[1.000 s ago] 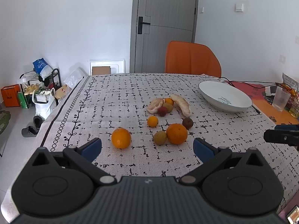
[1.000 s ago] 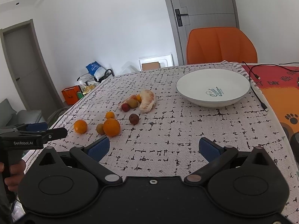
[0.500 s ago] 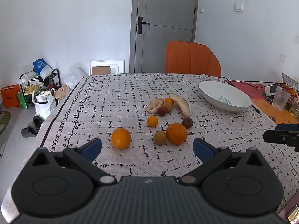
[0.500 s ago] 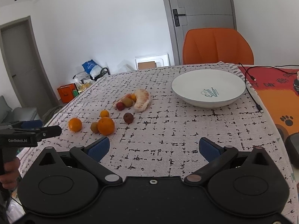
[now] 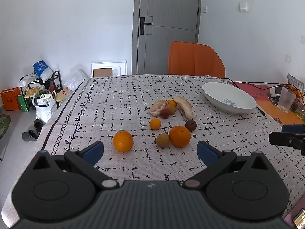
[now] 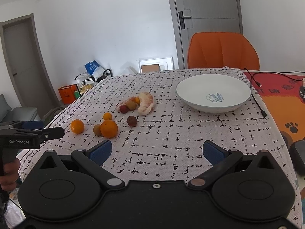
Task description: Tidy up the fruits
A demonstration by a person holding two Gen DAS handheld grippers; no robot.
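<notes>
- Left wrist view: low over the near edge of the table, facing forward between the spread fingers of the left gripper toward the door; fruit cluster near, dead ahead.
- Right wrist view: further right, angled leftward across the table from behind the right gripper.
- Shared by both: fruit cluster, white bowl, orange chair; each gripper visible at the other view's edge.
</notes>
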